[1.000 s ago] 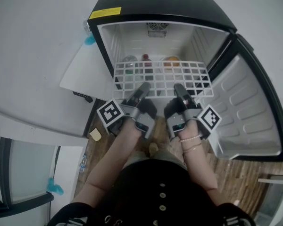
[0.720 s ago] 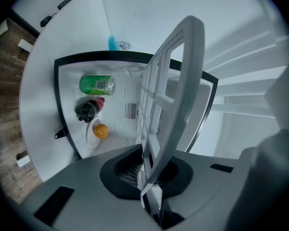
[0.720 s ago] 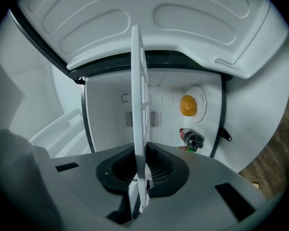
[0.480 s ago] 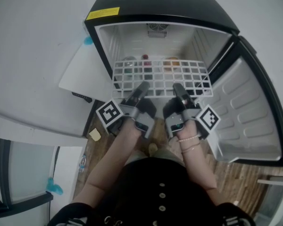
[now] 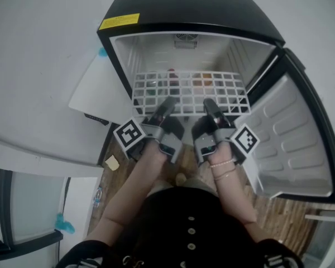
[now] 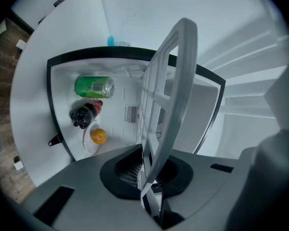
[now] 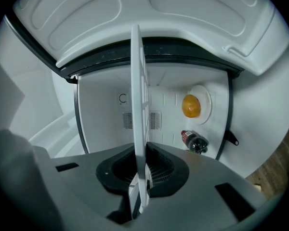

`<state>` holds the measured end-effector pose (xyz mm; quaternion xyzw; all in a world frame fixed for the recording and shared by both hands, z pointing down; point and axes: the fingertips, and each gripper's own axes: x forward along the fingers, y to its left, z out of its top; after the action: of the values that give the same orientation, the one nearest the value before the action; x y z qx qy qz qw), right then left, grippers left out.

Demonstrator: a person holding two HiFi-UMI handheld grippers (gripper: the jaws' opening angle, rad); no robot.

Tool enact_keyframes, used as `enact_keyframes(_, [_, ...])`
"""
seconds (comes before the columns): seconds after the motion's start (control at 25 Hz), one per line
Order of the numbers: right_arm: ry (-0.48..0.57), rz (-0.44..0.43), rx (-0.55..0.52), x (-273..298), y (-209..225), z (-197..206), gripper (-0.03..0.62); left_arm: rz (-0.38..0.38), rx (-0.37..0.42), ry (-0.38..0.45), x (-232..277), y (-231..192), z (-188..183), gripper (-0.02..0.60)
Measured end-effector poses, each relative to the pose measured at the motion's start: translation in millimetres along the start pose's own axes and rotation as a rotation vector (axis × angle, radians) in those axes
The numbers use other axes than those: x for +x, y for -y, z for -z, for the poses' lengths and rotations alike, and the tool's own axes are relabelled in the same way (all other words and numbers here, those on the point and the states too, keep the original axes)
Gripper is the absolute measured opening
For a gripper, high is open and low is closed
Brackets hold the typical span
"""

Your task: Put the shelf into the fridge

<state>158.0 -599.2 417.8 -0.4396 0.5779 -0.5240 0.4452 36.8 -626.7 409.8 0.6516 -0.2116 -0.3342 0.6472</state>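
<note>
On top of the black fridge (image 5: 195,4), at its front left corner, there is a yellow label (image 5: 119,21); its print is too small to read. The red band on the dark bottle (image 6: 84,113) and the print on the green can (image 6: 94,86) are likewise illegible.

The fridge door (image 5: 290,144) stands open to the right. The white wire shelf (image 5: 190,91) lies roughly level in the fridge opening. Its rear part reaches into the cavity and its front edge projects toward the person. Whether it sits on the side rails cannot be determined.

The left tool (image 5: 170,101) is clamped on the front edge of the shelf, left of centre. Its jaws stand narrow, with the wire rim between the pads. The right tool (image 5: 208,103) is clamped on the same edge, right of centre, jaws equally narrow on the rim.

Below the shelf, on the fridge floor, lie the can, the bottle and an orange (image 7: 191,106) on a white plate (image 7: 208,100). The can lies to the left, the bottle in the middle and the plate to the right.
</note>
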Motion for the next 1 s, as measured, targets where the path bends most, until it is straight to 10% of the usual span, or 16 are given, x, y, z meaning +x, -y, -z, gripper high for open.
enact_keyframes(1.0, [-0.007, -0.005, -0.026, 38.1, 3.8, -14.1, 0.035, 0.016, 0.032, 0.049, 32.1, -6.2, -25.0, 0.034])
